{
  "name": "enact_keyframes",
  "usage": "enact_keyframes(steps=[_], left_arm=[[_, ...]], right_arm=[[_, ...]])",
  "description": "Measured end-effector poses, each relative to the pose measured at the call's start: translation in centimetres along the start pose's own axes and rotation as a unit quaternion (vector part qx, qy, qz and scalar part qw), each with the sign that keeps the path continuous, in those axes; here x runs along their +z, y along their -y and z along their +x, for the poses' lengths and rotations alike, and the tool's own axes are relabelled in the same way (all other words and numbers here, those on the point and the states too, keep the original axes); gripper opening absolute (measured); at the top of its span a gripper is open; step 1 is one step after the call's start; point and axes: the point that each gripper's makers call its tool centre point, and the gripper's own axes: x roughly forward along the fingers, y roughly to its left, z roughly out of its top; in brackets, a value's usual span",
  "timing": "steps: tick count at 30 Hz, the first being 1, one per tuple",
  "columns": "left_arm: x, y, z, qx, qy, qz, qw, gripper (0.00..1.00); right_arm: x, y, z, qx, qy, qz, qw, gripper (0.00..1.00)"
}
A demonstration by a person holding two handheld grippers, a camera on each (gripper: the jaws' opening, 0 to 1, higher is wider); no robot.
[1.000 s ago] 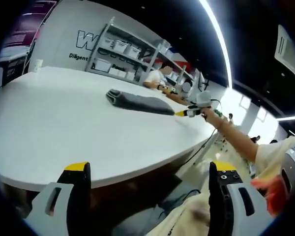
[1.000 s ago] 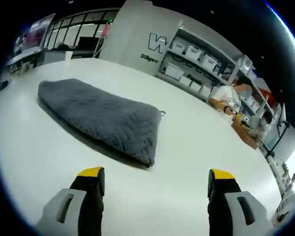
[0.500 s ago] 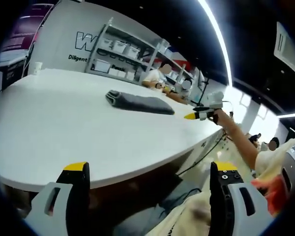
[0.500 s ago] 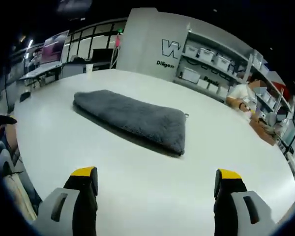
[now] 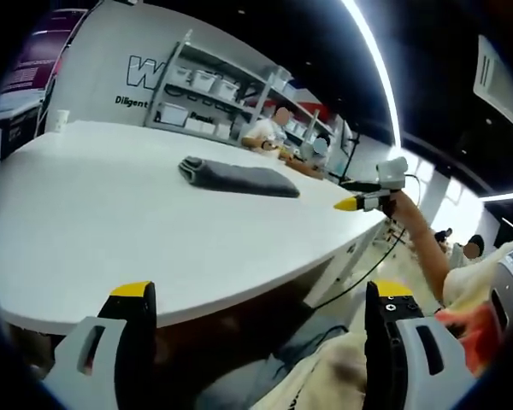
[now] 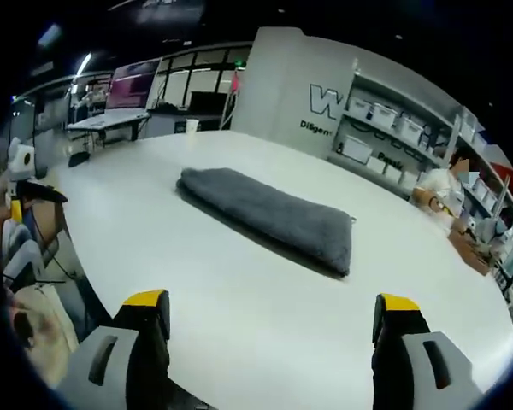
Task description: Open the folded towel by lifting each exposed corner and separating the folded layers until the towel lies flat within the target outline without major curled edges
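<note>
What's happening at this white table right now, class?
A person holds a claw in each hand beside a white table. A folded grey towel lies on the table, not yet opened. The right claw points toward the towel, jaws open, apart from it. The left claw is open near the table's edge, holding nothing.

Right claw (image 5: 352,203) has drawn back from towel (image 6: 269,218).

The left gripper (image 5: 255,301) has its jaws spread wide, nothing between them. The right gripper (image 6: 272,311) is likewise parted and empty; in the left gripper view it (image 5: 365,195) shows at three o'clock, held on an outstretched forearm (image 5: 423,239).
</note>
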Motion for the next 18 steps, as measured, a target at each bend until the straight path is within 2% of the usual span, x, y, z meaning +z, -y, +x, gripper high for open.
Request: enact_keyframes(steps=[9,12,15,17,18], left_arm=[[-0.1,0.0,0.1,-0.001,-0.002,0.001,1.0,0.99],[-0.1,0.1,0.1,-0.002,-0.002,0.001,1.0,0.99],[-0.2,0.2,0.2,-0.004,-0.005,0.003,1.0,0.99],[-0.2,0.2,0.2,-0.005,-0.006,0.004,1.0,0.99],[-0.2,0.3,0.2,-0.005,-0.007,0.004,1.0,0.99]], right_arm=[[2.0,-2.9,-0.4,0.018,0.014,-0.031,0.9993,0.99],[2.4,-3.4,0.6,0.027,0.011,-0.037,0.9989,0.99],[2.7,-4.0,2.6,0.032,0.0,-0.05,0.9983,0.99],[3.3,-4.6,3.4,0.039,0.004,-0.057,0.9976,0.99],[4.2,-5.3,4.0,0.044,0.014,-0.062,0.997,0.99]])
